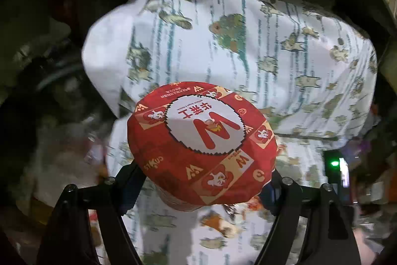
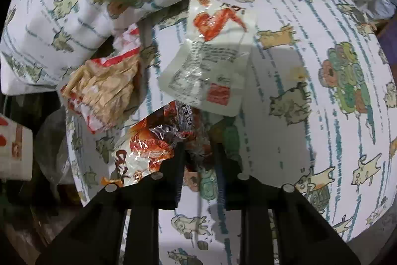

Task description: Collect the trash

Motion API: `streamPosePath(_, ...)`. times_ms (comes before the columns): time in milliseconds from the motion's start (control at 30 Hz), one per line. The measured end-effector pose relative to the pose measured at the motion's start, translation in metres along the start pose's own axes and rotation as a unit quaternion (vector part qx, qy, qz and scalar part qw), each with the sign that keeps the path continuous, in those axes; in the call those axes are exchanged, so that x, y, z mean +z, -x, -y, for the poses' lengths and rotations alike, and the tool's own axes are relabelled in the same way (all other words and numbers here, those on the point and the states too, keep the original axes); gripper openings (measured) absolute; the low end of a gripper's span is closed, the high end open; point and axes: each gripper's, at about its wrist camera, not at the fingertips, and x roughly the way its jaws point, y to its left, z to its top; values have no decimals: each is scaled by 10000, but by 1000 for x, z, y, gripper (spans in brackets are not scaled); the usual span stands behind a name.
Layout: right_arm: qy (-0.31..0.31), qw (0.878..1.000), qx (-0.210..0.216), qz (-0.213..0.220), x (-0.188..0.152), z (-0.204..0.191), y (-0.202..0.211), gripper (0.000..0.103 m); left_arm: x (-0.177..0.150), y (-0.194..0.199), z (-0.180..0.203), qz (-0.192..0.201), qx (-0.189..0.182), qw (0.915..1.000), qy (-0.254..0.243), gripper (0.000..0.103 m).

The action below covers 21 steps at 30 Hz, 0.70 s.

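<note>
Left side first: the left hand-held gripper has its jaws spread wide around a wrapped burger in red paper, one finger on each flank of the round bundle, and it's hanging above the bed sheet with the cartoon-animal print. Looks secure to me, so I'd just keep the squeeze steady and not crush it, since that wrapper folds underneath and could unwrap if it's mashed.

On the right, the right hand-held gripper is pointing steeply down with its jaws narrowed to a small gap over a crinkly orange snack wrapper lying on the bed. Some of the shiny film sits between the fingers, but I honestly can't tell whether the pads have it pinched or are only brushing it.

Tips for this step:
- get a thick bunch of film in there, not one slippery edge
- watch the sheet, it's right underneath and easy to grab by mistake
- lift slowly and check that it comes along

Next up would be the white sauce packet just beyond, and the crumpled paper wrapper to its left by the pillow.
</note>
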Motion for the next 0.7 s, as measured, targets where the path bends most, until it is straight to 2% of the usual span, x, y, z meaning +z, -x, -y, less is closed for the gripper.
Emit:
streamPosePath(100,164,9999,6,54,0,-7,13,12,1,6,1,196,245,9992,-230,80)
streamPosePath(133,364,9993,-98,43,0,-12,17,11,1,8,2,252,302,9988,-295,80)
streamPosePath(200,829,9951,-535,18,0,-23,22,0,2,11,2,324,352,9981,-375,80)
streamPosePath(267,1603,9783,-1309,-101,-4,-34,20,0,2,13,2,337,344,9981,-374,80)
streamPosePath(333,2082,9637,-1660,-197,-8,-38,17,0,2,13,0,304,300,9986,-322,80)
streamPosePath(400,1886,9694,-1568,-118,-7,-30,19,0,2,12,-2,272,290,9988,-272,80)
streamPosePath(467,1577,9798,-1228,4,-3,-24,24,0,2,11,-3,260,293,9989,-253,80)
streamPosePath(567,1294,9881,-810,190,3,-18,34,3,3,10,-3,244,284,9991,-185,80)
streamPosePath(633,1185,9906,-644,246,6,-17,38,14,4,9,-4,224,265,9993,-119,80)
streamPosePath(700,1077,9929,-429,260,12,-19,40,30,4,7,-4,206,271,9994,-60,80)
